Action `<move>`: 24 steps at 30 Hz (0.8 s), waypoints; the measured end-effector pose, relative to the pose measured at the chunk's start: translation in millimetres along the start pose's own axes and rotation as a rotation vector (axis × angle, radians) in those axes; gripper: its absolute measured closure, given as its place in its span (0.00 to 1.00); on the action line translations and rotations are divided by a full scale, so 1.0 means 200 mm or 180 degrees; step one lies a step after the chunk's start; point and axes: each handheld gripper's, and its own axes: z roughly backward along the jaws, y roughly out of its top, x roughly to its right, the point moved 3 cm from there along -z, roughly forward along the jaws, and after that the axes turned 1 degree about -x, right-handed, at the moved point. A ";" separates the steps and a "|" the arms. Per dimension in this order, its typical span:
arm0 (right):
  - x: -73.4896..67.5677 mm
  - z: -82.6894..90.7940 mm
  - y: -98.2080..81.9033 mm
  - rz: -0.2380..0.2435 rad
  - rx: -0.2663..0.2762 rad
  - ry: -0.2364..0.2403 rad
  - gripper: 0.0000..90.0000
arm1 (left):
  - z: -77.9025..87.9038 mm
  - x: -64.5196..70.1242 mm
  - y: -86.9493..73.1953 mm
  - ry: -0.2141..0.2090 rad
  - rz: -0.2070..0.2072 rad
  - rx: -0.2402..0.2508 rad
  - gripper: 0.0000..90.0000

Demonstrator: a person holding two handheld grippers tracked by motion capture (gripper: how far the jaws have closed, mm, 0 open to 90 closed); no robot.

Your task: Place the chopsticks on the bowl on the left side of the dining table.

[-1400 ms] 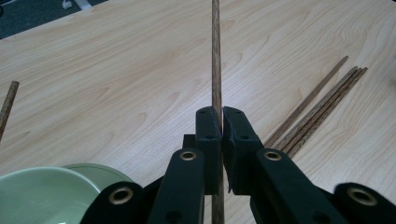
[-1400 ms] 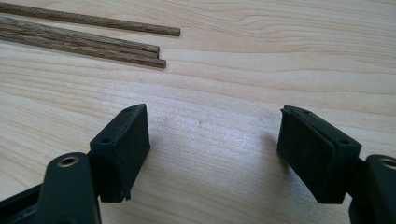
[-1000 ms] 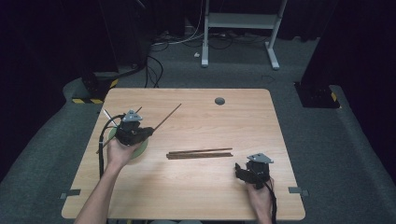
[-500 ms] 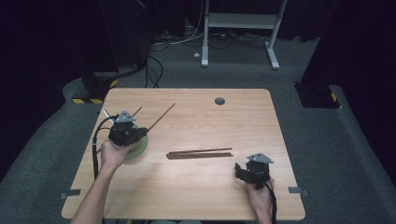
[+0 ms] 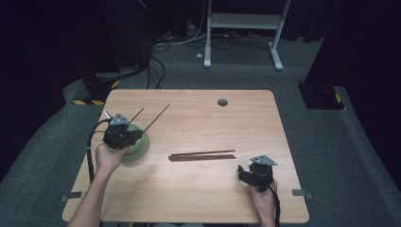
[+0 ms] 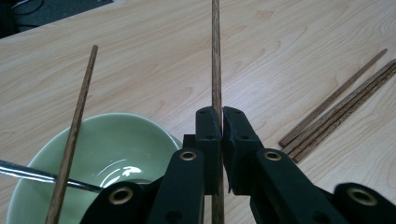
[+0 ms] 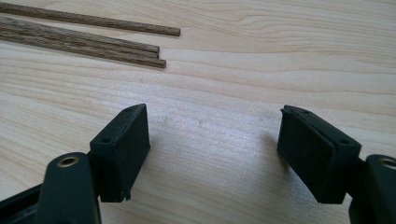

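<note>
High view is showing me my left claw (image 5: 124, 135) hovering over the green bowl (image 5: 141, 147) near the table's (image 5: 198, 189) left edge, clenching one chopstick (image 5: 156, 117) that is sticking out toward the far edge. In the left gripper view that chopstick (image 6: 216, 56) is running straight up between the pressed pads, while a second chopstick (image 6: 74, 135) is leaning in the bowl (image 6: 116, 154) beside a metal utensil (image 6: 42, 176). Three more chopsticks (image 5: 203, 155) are lying side by side around the middle of the table. My right claw (image 5: 250, 176) is resting near the near right corner, and its jaws are standing wide apart over bare wood, grasping nothing.
</note>
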 end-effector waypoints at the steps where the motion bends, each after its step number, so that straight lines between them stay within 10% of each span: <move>1: 0.00 0.00 0.00 0.0000 0.0001 0.0000 0.27 | 0.00 -0.01 -0.01 0.0007 0.0014 0.0004 0.94; 24: 0.00 0.00 0.00 -0.0001 0.0000 0.0000 0.27 | 0.04 -0.10 -0.06 0.0276 0.0033 -0.0110 0.94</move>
